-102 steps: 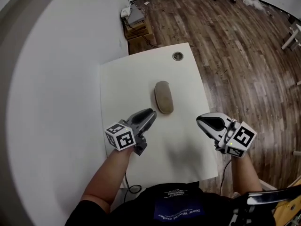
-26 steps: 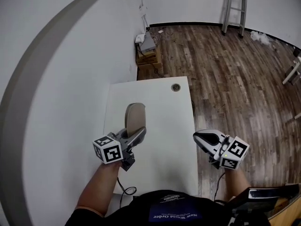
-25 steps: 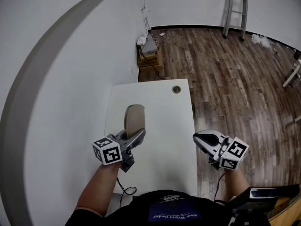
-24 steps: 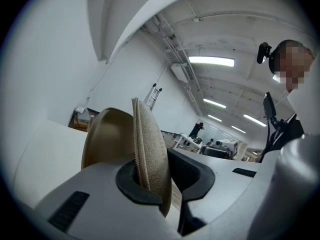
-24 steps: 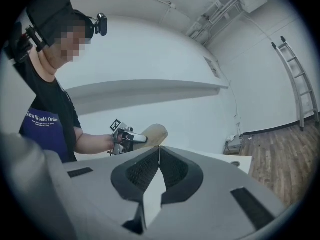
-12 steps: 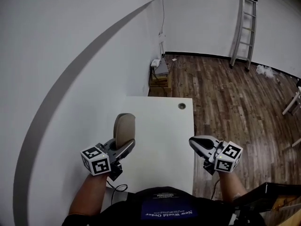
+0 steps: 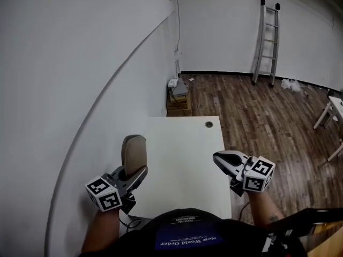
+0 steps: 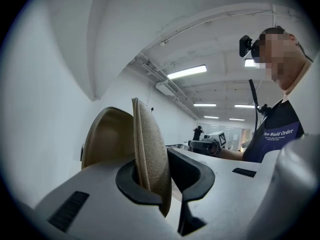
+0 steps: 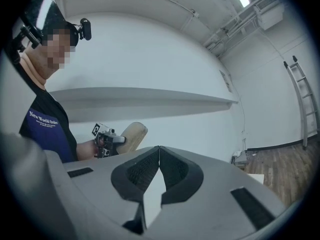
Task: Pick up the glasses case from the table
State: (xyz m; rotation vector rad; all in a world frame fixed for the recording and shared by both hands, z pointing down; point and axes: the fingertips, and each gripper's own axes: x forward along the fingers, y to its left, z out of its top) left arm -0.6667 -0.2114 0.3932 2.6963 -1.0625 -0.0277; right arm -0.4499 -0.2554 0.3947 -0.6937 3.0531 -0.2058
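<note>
The tan oval glasses case (image 7: 134,151) stands on edge in the air over the left side of the white table (image 7: 185,149), clamped at its near end by my left gripper (image 7: 140,171). In the left gripper view the case (image 8: 150,149) with its zip seam fills the gap between the dark pads (image 8: 192,171) of the left gripper (image 8: 167,171). My right gripper (image 7: 217,157) hovers over the table's right edge, shut with nothing in it; its pads meet in the right gripper view (image 9: 159,151), where the case (image 9: 132,132) shows across from it.
A round cable hole (image 7: 208,125) sits near the table's far edge. Boxes and a grey device (image 7: 178,90) lie on the wooden floor by the white wall. A ladder (image 7: 266,42) leans on the far wall. White furniture legs (image 7: 332,114) stand at the right.
Four seconds ago the case lay flat on the table; now it hangs in the left gripper. Over the last second both grippers rose and drew back, and the head view tilted up.
</note>
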